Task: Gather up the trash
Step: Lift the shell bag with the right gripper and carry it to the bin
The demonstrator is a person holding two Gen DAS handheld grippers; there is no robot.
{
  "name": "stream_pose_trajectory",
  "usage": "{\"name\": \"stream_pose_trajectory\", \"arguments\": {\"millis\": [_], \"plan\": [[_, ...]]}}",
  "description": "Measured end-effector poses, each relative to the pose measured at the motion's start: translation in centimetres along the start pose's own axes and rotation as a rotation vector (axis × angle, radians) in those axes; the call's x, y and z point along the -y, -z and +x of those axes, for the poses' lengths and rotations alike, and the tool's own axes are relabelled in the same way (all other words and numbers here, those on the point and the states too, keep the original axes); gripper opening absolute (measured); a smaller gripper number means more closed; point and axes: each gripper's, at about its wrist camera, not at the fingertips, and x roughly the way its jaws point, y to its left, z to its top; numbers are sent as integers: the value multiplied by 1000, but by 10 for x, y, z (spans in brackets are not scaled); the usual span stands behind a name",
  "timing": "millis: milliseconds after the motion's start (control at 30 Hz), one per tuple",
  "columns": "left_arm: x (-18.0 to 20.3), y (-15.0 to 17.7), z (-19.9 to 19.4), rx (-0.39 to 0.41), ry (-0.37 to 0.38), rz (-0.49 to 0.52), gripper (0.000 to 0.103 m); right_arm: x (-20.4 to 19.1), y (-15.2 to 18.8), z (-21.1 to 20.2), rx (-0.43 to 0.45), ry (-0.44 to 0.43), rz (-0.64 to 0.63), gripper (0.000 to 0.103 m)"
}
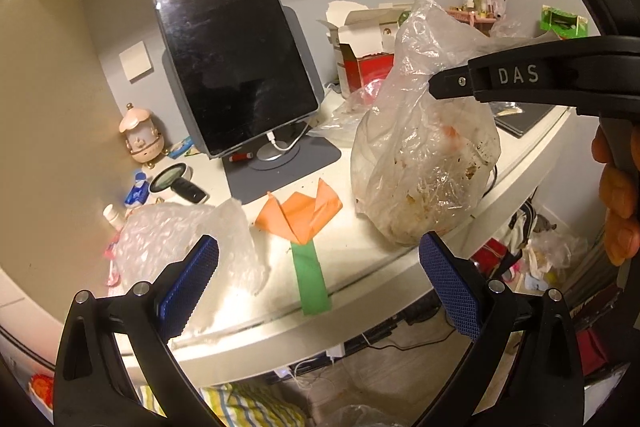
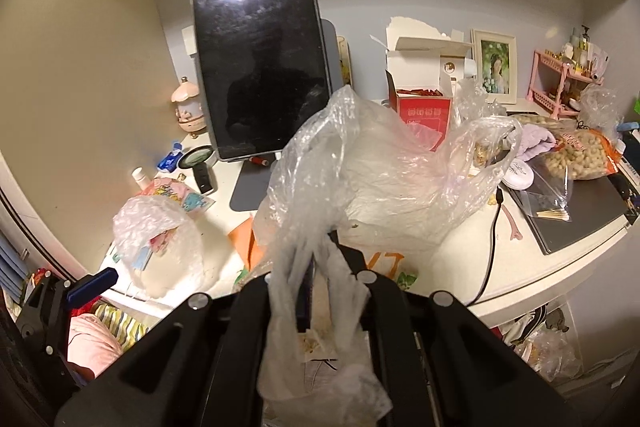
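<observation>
Right gripper (image 2: 320,267) is pinching the trash bag (image 1: 424,163) by its gathered neck above the desk (image 1: 360,251) edge; left gripper (image 1: 316,291), spread and empty, likely needs the bubble wrap (image 1: 180,239) next.

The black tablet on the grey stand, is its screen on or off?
Off: the black tablet on the grey stand shows a dark screen with only reflections.

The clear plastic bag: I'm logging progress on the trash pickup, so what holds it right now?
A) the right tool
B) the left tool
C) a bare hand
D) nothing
A: the right tool is pinched shut on the clear plastic bag, while the left tool stands open, empty.
</observation>
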Motion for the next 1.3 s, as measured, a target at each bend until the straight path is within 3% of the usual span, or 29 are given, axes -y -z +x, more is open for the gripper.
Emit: {"name": "stream_pose_trajectory", "arguments": {"millis": [400,833,1000,1300], "plan": [[-26,59,-67,17,-2,-13,98,-59,46,-49,7,-5,-28,8],[-57,158,-139,-40,4,14,98,-135,143,-98,-58,-15,-10,8],[-61,193,-153,-76,8,39,98,-154,179,-103,-107,-27,-11,8],[-60,235,-148,-139,3,-4,98,-165,233,-97,-175,-52,-40,8]]}}
